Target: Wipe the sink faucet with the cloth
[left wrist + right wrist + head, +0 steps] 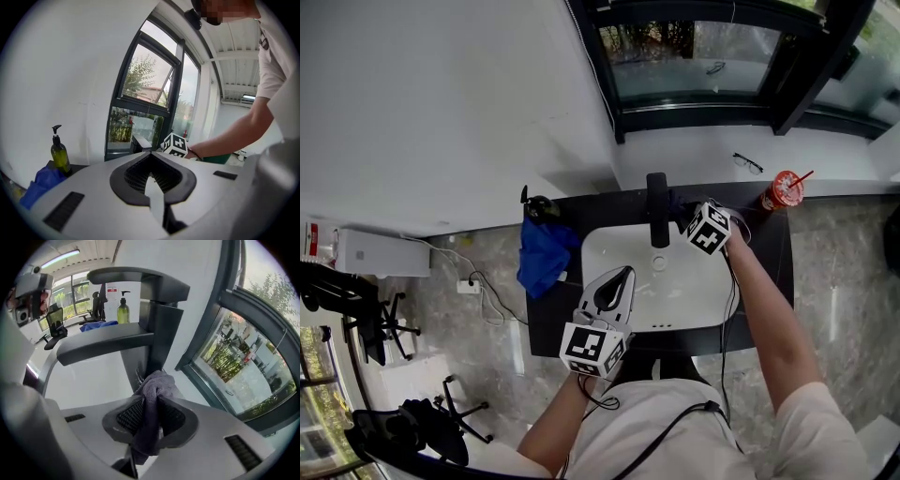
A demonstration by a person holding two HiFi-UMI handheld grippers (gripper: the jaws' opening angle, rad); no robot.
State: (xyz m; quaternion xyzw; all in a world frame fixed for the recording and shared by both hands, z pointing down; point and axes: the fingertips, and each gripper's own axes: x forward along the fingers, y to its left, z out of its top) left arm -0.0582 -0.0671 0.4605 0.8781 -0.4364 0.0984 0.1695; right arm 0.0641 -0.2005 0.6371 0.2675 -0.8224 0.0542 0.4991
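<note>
The black faucet (pixel 657 211) stands at the back of the white sink (pixel 694 291). In the head view my right gripper (pixel 689 217) is just right of the faucet's base. In the right gripper view that gripper (pixel 152 397) is shut on a grey-purple cloth (pixel 158 382), whose bunched end presses against the foot of the faucet column (pixel 159 329), under the spout. My left gripper (pixel 627 273) hovers over the sink's front left rim. In its own view the left gripper (pixel 151 158) is shut with nothing between the jaws.
A blue cloth (pixel 546 255) and a green soap bottle (pixel 536 206) sit on the dark counter left of the sink. A red cup with a straw (pixel 782 190) stands at the counter's right end, glasses (pixel 748 163) on the sill. A window runs behind the faucet.
</note>
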